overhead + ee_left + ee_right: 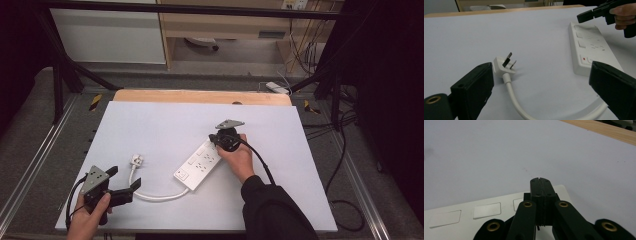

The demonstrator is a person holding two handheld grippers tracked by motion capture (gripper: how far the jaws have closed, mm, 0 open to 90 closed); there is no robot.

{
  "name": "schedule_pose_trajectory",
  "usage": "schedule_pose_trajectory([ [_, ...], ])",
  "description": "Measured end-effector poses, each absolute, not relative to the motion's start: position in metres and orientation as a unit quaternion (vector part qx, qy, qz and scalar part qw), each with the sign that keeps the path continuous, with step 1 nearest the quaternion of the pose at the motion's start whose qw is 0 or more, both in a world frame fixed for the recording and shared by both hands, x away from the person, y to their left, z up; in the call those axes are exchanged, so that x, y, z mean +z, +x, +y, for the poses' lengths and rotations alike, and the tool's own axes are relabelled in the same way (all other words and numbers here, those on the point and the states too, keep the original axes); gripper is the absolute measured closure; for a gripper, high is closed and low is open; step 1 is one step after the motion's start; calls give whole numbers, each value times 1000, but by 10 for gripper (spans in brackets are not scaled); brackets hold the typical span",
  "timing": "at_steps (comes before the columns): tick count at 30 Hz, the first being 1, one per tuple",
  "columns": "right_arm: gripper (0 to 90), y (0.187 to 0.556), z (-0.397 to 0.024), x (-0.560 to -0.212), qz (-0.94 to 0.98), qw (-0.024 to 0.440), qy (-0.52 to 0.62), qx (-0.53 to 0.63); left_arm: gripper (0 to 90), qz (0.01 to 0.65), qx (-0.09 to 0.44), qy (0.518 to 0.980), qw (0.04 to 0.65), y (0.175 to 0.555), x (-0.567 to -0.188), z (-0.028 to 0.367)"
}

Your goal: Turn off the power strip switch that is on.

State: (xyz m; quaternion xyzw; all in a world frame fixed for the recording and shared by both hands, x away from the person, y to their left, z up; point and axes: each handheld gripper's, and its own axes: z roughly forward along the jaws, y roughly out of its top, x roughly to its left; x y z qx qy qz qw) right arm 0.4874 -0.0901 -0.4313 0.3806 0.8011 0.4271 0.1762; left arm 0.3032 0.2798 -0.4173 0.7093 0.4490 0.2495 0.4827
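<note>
Hard to read first. In the right gripper view my own linkage covers the near end of the power strip (486, 211), so I can't tell whether the closed tips touch the strip's top or sit just above it. Two blank rocker switches (487, 210) show at 9 o'clock from the tips; a third is half behind the jaws. The strip's sockets are cut off at the bottom edge. In the left gripper view the white cable (516, 100) runs out of frame at 6 o'clock and comes back at the lower right behind my right-hand jaw, which also covers the strip's near corner. In the high view my right hand (239, 159) sits over the far end of the strip (197, 165), so that end is hidden there.

Right gripper (216, 139): jaws pressed flat together, nothing between them, tips over the switch end of the strip, at 1 o'clock from the table's (165, 125) middle.

Left gripper (125, 182): jaws spread wide, empty, held by my left hand (87, 215) at the table's 7 o'clock corner. The plug (504, 65) lies on its back, pins up, just past my left-hand jaw at abt 11 o'clock, not touching it. The cable passes between the jaws w/o contact. The strip lies at 1 o'clock from the gap, well apart from the plug, red mark (584, 59) facing me.
</note>
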Motion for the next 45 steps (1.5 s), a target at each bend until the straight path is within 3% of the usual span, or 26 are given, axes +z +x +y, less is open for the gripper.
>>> schedule_pose_trajectory([
  [45,900,491,-87,-438,803,174,383,422,59,448,248,711,482,303,-418,280],
])
